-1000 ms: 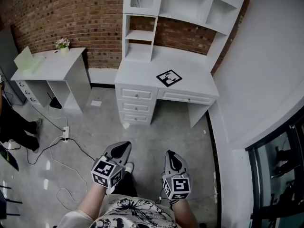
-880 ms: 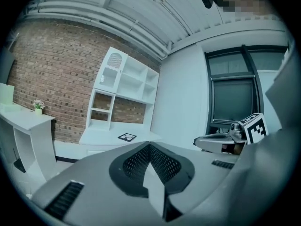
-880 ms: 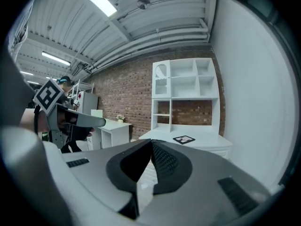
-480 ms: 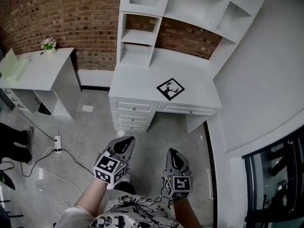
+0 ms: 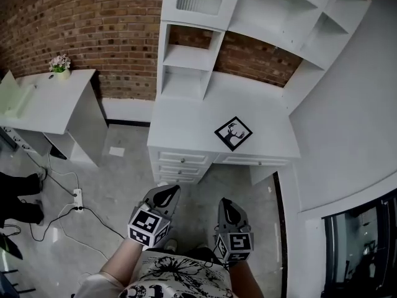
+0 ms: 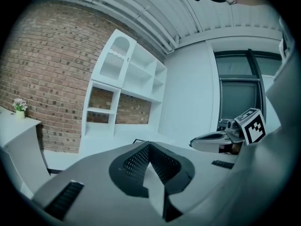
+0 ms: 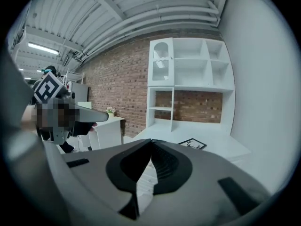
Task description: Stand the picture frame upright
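A black picture frame (image 5: 233, 133) with a deer drawing lies flat on the white desk (image 5: 186, 129), towards its right side. In the right gripper view the picture frame (image 7: 192, 144) shows beyond the jaws. In the left gripper view only its dark edge (image 6: 138, 141) peeks over the jaws. My left gripper (image 5: 167, 191) and right gripper (image 5: 225, 202) hang side by side over the floor, short of the desk front. Both are shut with nothing between their fingers.
The desk carries a white shelf hutch (image 5: 205, 54) against a brick wall, with drawers (image 5: 180, 164) below. A second white table (image 5: 43, 104) with a small flower pot (image 5: 59, 64) stands at the left. Cables and a power strip (image 5: 77, 197) lie on the floor. A white wall (image 5: 347, 123) closes the right.
Both grippers have come closer to the desk together with me; the desk and the frame now sit nearer and larger in the head view. The jaws stay shut.
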A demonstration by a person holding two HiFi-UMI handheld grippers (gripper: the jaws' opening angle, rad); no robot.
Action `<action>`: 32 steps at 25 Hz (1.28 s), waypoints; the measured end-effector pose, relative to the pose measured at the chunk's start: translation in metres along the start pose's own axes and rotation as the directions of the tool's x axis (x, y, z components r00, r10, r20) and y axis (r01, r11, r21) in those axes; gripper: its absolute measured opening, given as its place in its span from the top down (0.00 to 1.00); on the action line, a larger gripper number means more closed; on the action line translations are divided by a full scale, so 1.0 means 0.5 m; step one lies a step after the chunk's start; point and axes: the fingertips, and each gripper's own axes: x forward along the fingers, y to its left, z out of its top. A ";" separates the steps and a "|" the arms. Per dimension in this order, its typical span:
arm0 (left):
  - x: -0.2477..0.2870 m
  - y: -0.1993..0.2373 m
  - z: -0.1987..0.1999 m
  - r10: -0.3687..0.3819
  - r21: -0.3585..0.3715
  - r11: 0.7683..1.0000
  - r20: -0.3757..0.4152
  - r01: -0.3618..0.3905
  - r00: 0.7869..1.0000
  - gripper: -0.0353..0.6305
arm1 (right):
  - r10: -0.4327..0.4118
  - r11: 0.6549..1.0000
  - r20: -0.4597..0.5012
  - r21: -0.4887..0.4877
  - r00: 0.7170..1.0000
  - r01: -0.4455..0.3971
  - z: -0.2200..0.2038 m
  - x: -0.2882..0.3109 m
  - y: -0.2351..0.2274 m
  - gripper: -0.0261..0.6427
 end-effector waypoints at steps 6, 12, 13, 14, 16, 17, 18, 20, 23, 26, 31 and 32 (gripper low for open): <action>0.073 0.055 -0.001 0.036 -0.008 0.999 -0.021 -0.036 0.999 0.93 | 0.046 0.999 -0.005 0.014 0.999 -0.046 -0.001 0.106 -0.044 0.95; 0.202 0.108 0.013 0.119 -0.020 0.993 -0.030 -0.119 0.992 0.93 | 0.101 0.995 0.006 0.007 0.995 -0.101 0.018 0.237 -0.147 0.95; 0.228 0.116 0.018 0.132 -0.026 0.991 -0.030 -0.132 0.991 0.93 | 0.118 0.993 0.001 0.006 0.993 -0.118 0.020 0.261 -0.166 0.95; 0.254 0.122 0.025 0.143 -0.031 0.989 -0.035 -0.144 0.989 0.93 | 0.140 0.990 -0.006 0.007 0.990 -0.140 0.022 0.285 -0.183 0.95; 0.310 0.124 0.041 0.159 -0.037 0.986 -0.055 -0.161 0.986 0.93 | 0.187 0.982 -0.020 0.008 0.982 -0.187 0.029 0.330 -0.224 0.95; 0.341 0.125 0.050 0.169 -0.034 0.985 -0.061 -0.171 0.984 0.93 | 0.204 0.979 -0.026 0.007 0.979 -0.204 0.034 0.351 -0.249 0.95; 0.372 0.128 0.059 0.183 -0.026 0.982 -0.062 -0.185 0.981 0.93 | 0.219 0.976 -0.031 0.006 0.975 -0.219 0.040 0.370 -0.275 0.95; 0.433 0.139 0.078 0.220 -0.008 0.975 -0.067 -0.221 0.973 0.93 | 0.238 0.971 -0.034 0.005 0.971 -0.238 0.054 0.408 -0.329 0.95; 0.515 0.149 0.094 0.260 -0.008 0.965 -0.086 -0.261 0.962 0.93 | 0.250 0.968 -0.038 0.022 0.967 -0.249 0.065 0.455 -0.410 0.95; 0.587 0.146 0.089 0.262 -0.034 0.963 -0.098 -0.267 0.960 0.93 | 0.248 0.968 -0.064 0.053 0.967 -0.245 0.050 0.492 -0.486 0.95; 0.685 0.139 0.068 0.252 -0.042 0.965 -0.147 -0.260 0.957 0.93 | 0.238 0.969 -0.133 0.106 0.962 -0.225 0.009 0.544 -0.573 0.95; 0.701 0.138 0.061 0.248 -0.038 0.966 -0.162 -0.257 0.955 0.93 | 0.235 0.969 -0.147 0.118 0.961 -0.219 0.002 0.552 -0.585 0.95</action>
